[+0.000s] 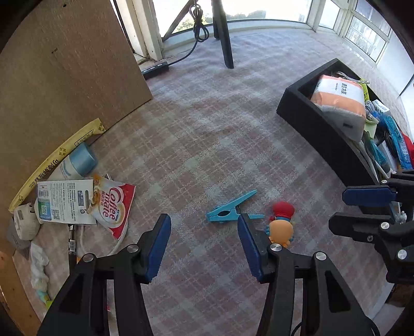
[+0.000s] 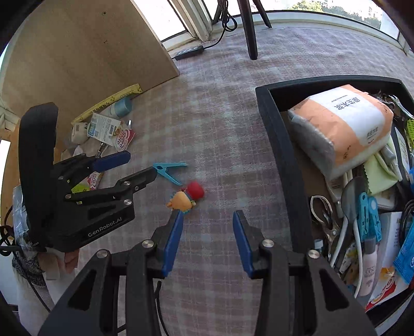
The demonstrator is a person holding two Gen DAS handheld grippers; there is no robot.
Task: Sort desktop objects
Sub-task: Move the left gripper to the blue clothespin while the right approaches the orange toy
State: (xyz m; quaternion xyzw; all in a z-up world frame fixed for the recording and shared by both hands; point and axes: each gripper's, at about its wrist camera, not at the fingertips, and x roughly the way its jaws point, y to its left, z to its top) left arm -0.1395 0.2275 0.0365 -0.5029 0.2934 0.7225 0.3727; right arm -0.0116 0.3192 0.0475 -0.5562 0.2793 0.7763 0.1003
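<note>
Surface: your checked cloth [image 1: 196,134] carries a clothes peg [image 1: 230,210] and toy [image 1: 280,222].
Room: sunlit windows [image 1: 261,10] ahead.
Claws: your left gripper [image 1: 204,230] and right gripper [image 2: 207,227] both gape, empty.

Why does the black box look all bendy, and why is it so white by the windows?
Left wrist view: the fisheye lens bows the black box's wall into a curve, and the windows are washed out by bright daylight. Right wrist view: the cardboard sheet's edge bends too, the corners go dark, and sunlight falls on the checked cloth; the blue clothespin stays sharp.
</note>
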